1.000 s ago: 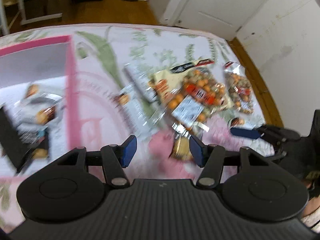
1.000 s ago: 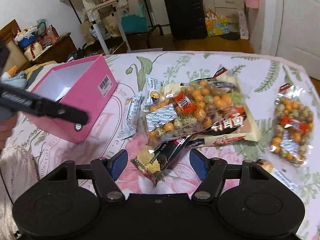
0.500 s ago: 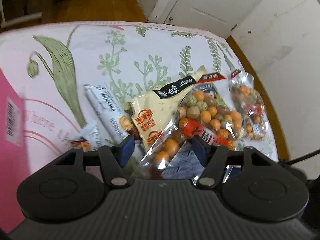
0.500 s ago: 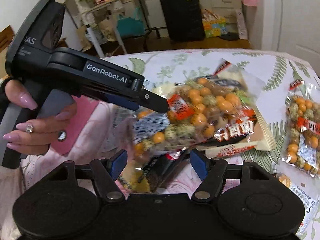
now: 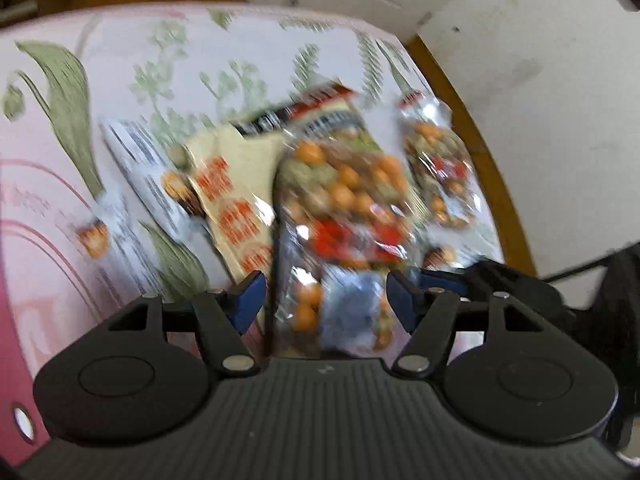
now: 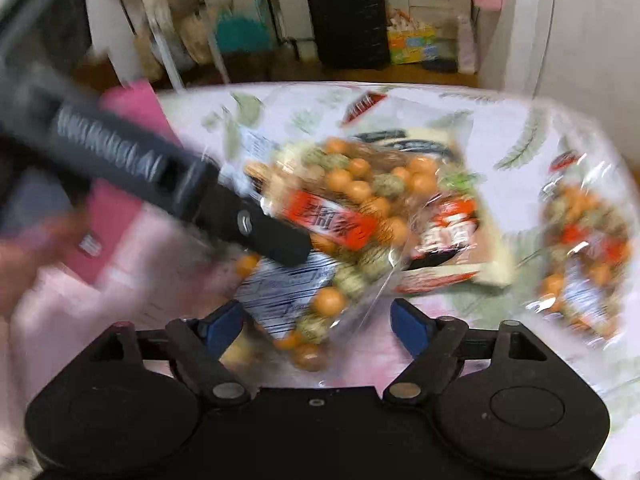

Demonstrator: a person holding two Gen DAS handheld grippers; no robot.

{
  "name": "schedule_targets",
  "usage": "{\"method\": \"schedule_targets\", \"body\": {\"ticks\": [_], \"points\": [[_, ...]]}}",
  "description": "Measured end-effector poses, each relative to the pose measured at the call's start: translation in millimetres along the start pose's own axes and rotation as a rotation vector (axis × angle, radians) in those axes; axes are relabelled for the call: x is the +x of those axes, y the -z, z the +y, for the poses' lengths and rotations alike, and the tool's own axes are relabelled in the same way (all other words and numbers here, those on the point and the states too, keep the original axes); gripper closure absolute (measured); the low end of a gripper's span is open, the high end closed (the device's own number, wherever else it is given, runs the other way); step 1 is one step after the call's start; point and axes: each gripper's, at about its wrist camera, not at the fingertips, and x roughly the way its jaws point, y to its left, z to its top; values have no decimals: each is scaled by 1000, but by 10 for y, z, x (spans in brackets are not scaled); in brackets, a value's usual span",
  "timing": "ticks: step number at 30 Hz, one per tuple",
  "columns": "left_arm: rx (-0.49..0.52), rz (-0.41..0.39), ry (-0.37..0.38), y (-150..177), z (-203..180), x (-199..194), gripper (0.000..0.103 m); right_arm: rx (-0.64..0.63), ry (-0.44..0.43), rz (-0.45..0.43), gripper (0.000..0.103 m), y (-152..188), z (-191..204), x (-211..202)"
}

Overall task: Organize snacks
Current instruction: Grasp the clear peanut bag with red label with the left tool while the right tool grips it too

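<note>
- Most of the sorting is judged still to be done: several snack packets are seen lying loose on the floral tablecloth [image 5: 132,40], none of them in the pink box [image 6: 120,184], which is glimpsed at the table's left edge, partly hidden behind the left gripper.
- The clear bag of orange and green coated nuts [image 6: 360,208] is found near the middle of the table, resting over a cream packet with red print [image 5: 236,200].
- The left gripper [image 5: 326,296] is held over the near end of that bag; its jaws have just been opening, the bag's end lies between them, and no pad is seen pressing on it.
- The right gripper [image 6: 318,322] is held over the same bag from the near edge; its jaws have just been opening wide, with the bag's corner between them but not pinched.
- A second, smaller nut bag [image 6: 588,248] is left by the right edge, and white wrapped bars [image 5: 148,176] lie towards the left.
- What the box holds cannot be told here.
</note>
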Motion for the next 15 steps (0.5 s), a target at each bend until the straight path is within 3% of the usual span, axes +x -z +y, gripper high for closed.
{"method": "schedule_targets", "body": {"ticks": [4, 5, 7, 10, 15], "points": [[-16, -6, 18, -62, 68, 45, 39, -26, -17, -25, 12, -30, 26, -20], [-27, 4, 31, -60, 80, 70, 44, -18, -29, -34, 11, -48, 18, -14], [-82, 31, 58, -33, 87, 123, 45, 8, -43, -43, 9, -77, -5, 40], [-44, 27, 23, 55, -53, 148, 45, 80, -89, -60, 7, -57, -57, 139], [-34, 43, -22, 150, -259, 133, 45, 70, -45, -64, 7, -39, 31, 149]]}}
